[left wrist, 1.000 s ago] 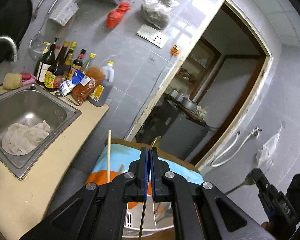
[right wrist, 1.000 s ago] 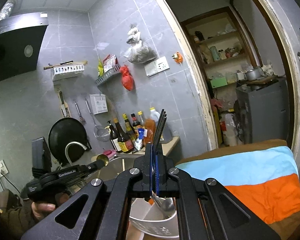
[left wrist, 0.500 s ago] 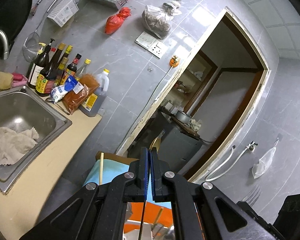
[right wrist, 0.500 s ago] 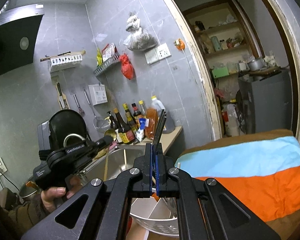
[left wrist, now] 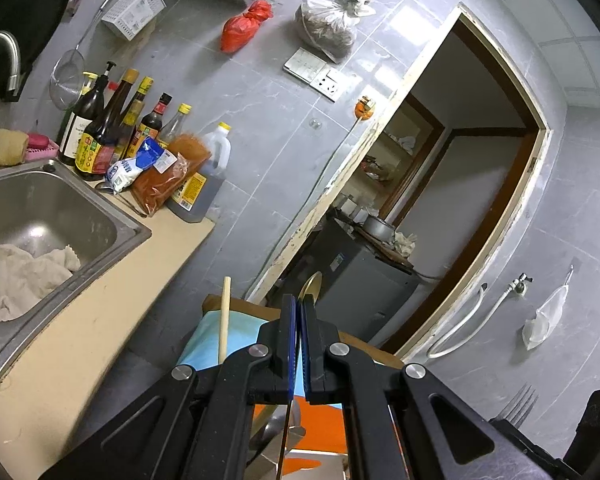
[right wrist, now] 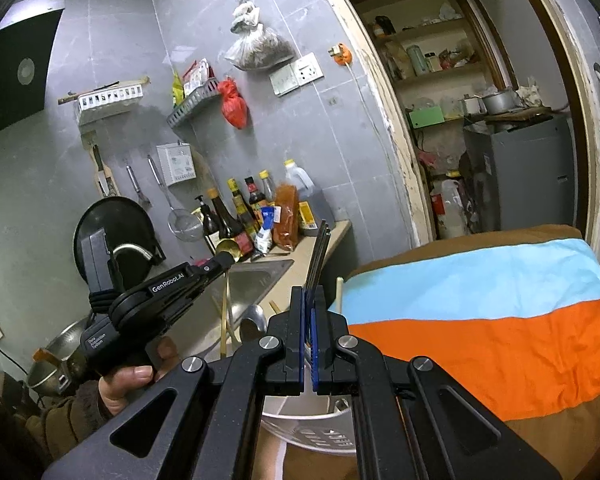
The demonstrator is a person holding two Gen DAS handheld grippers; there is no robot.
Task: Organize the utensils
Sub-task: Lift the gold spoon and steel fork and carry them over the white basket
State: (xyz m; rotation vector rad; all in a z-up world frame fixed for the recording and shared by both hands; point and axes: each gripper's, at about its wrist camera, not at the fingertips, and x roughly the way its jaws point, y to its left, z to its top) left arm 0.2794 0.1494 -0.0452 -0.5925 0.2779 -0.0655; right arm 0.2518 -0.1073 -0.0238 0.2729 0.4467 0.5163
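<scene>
My left gripper (left wrist: 299,312) is shut on a gold spoon (left wrist: 310,286), bowl up, handle hanging below the jaws; it also shows in the right wrist view (right wrist: 227,249), held in the air over the sink side. My right gripper (right wrist: 309,304) is shut on a fork (right wrist: 319,256), whose tines also show in the left wrist view (left wrist: 518,402) at lower right. A white perforated utensil basket (right wrist: 320,432) sits below my right gripper, with wooden chopsticks (left wrist: 224,320) and a steel spoon (right wrist: 252,320) standing in it.
A steel sink (left wrist: 40,216) with a white cloth lies to the left. Sauce bottles (left wrist: 112,136) and packets line the wall. A striped blue, orange and brown cloth (right wrist: 480,320) covers the table. An open doorway (left wrist: 440,200) is behind.
Both grippers have tilted and shifted a little while staying shut on the spoon and the fork. The left gripper has swung further in front of the right wrist camera.
</scene>
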